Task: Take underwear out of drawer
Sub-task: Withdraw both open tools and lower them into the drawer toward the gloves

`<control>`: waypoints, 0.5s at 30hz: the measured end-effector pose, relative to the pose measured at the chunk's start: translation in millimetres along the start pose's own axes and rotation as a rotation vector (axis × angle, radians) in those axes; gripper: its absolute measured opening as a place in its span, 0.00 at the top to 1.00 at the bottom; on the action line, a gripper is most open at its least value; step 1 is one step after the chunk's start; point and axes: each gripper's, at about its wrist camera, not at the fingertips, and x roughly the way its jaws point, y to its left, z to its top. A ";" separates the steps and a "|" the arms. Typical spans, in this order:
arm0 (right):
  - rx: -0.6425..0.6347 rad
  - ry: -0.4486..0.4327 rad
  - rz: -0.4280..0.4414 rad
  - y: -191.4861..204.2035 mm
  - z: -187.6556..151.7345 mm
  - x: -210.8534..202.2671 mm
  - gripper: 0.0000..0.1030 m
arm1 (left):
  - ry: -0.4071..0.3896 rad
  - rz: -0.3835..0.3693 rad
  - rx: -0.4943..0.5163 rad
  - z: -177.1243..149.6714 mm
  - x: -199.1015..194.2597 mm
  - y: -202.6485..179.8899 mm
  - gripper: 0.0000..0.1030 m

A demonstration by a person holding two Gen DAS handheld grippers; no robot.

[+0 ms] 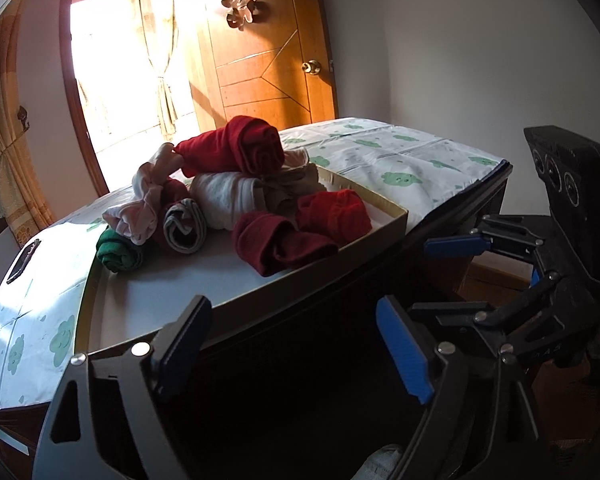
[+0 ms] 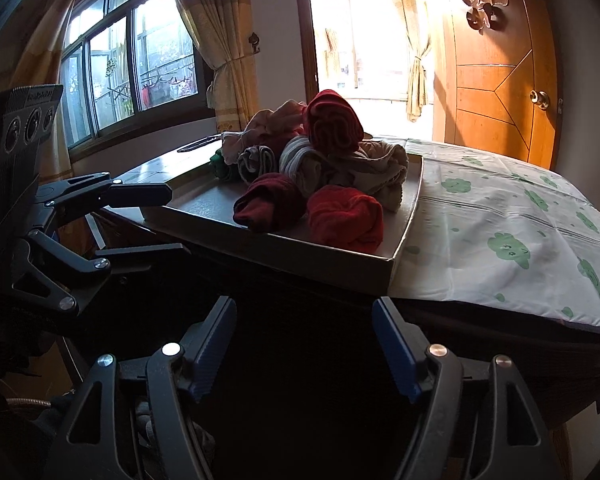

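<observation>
A: We are in a bedroom with a wooden door (image 1: pixel 272 52) standing by a bright doorway, a window (image 2: pixel 132 76) with tied curtains off to one side, and a desk (image 1: pixel 340 304) in front of us draped in a white cloth with green cloud prints (image 1: pixel 400 160).

B: On that cloth we see a shallow cardboard tray (image 1: pixel 380 236), and the rolled underwear (image 1: pixel 236 184) is piled in it, not in any drawer we can make out.

A: We count a dark red roll (image 1: pixel 236 148) on top of the heap, 2 more red rolls (image 2: pixel 308 208) at the near edge of the tray, a white one, a grey striped one, a pink one and a green roll (image 1: pixel 120 252) at the far left of the pile.

B: Our left hand-held gripper (image 1: pixel 296 352) hovers low in front of the desk edge, its blue-padded fingers spread wide, gripping nothing.

A: Our right hand-held gripper (image 2: pixel 304 348) sits just as low, fingers also wide apart and empty, well short of the tray.

B: From each wrist view we can see the other hand-held gripper off to the side, both near the desk front and apart from the pile.
</observation>
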 end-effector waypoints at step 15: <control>-0.133 0.417 0.251 52.7 -31.8 60.5 0.30 | 0.206 0.017 0.025 -71.1 -2.0 29.9 0.14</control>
